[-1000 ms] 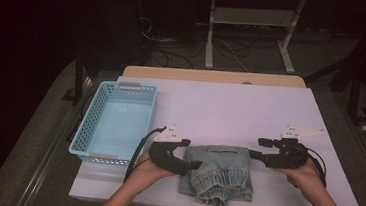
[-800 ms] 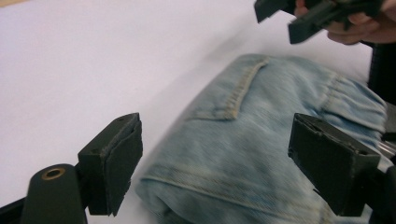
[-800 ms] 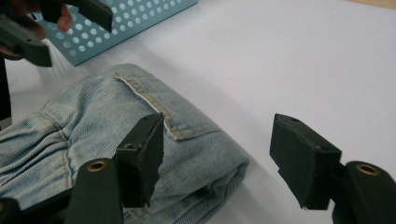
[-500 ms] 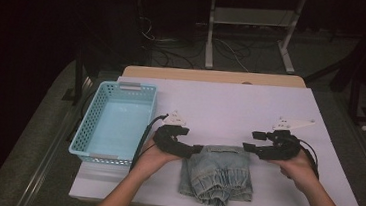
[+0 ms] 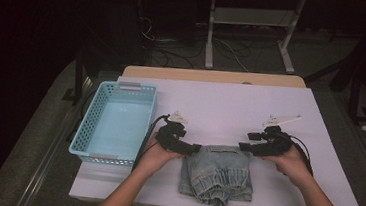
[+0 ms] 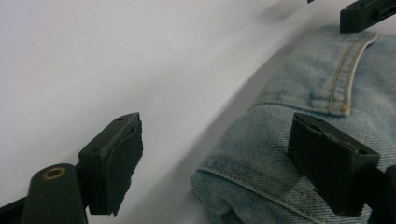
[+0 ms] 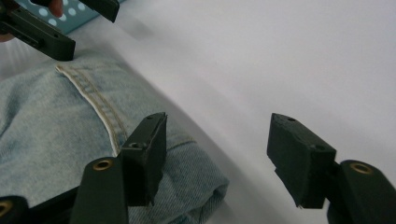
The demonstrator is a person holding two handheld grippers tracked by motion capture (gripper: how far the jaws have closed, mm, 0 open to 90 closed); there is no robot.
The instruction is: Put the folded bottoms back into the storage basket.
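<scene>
on the white tabletop (image 5: 231, 107), near its front edge and between the person's two hands, lies a folded pair of light denim shorts (image 5: 218, 174). to their left, well apart, sits a pale blue basket (image 5: 97, 148). at the shorts' upper left corner is the left gripper (image 5: 191, 147), jaws standing open, one pad over the denim and the other over bare tabletop, nothing clamped. at the upper right corner is the right gripper (image 5: 245, 146), its jaws having just been closing a little yet open too, straddling the corner of the fabric with one pad above the denim, one off it, no grip on the cloth.
</scene>
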